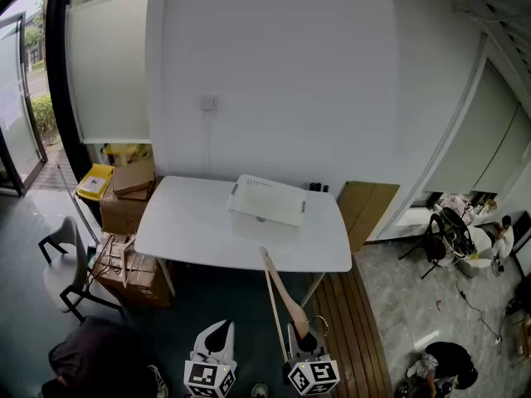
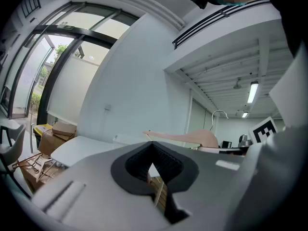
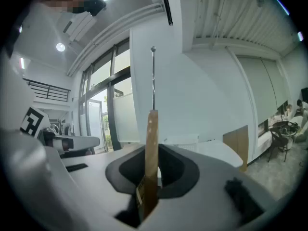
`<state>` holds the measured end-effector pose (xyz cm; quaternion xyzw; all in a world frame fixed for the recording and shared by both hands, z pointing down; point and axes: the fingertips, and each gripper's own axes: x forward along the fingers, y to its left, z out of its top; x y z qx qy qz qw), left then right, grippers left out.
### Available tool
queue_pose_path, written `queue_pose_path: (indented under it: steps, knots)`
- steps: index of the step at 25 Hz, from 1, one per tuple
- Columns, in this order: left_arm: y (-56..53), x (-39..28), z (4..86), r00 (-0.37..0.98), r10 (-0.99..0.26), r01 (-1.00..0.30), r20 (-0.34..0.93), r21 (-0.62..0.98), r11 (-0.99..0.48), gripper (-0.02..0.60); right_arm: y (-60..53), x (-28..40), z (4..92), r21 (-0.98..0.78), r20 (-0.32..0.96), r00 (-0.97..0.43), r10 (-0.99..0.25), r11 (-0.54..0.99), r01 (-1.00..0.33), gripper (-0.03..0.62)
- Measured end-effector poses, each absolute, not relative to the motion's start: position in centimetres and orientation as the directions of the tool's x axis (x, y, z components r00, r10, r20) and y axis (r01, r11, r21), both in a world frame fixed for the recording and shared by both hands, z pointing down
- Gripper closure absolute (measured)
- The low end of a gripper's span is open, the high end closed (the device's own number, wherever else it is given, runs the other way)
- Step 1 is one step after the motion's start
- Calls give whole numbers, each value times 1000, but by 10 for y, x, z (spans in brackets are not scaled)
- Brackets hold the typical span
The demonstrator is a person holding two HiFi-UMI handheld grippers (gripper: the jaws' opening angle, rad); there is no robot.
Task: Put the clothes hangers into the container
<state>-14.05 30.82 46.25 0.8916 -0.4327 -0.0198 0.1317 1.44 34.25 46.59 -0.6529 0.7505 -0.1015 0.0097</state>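
Item: wooden hanger [image 1: 280, 290], with a metal hook [image 3: 153, 76] and a thin lower bar.

Location: held in the air short of the tabletop's [image 1: 187, 222] near edge. Its long shoulder reaches forward toward that edge, and nothing supports it from below.

Holder: right gripper [image 1: 305, 338]. Its fingers are clamped on the wood just below the hook, which stands upright above them in the right gripper view.

Second tool: left gripper [image 1: 217, 332], beside the right one. Its fingers are closed together with nothing between them.

Destination: white plastic basket [image 1: 264, 222], open-topped and seemingly empty. It stands on the tabletop toward the far edge, right of the middle.

Handling (judged): stiff, light and not fragile. The varnished wood is probably somewhat slippery, and the long shoulder gives leverage that could swing it within a narrow grip. The neck near the hook is the best place to hold it, close to the balance point. The hook or lower bar may catch on the basket's slotted wall, so it should be lowered flat.
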Motion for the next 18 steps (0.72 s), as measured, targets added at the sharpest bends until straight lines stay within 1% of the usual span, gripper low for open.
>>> queue_pose_path:
  steps: [14, 18]
  knots:
    - [309, -131, 458, 632, -770, -764, 88, 241, -599, 578, 340, 18, 464, -161, 106, -140, -984, 122, -979, 536]
    - [306, -128, 458, 619, -783, -773, 69, 228, -591, 578, 339, 23, 462, -169, 105, -146, -984, 127, -977, 536]
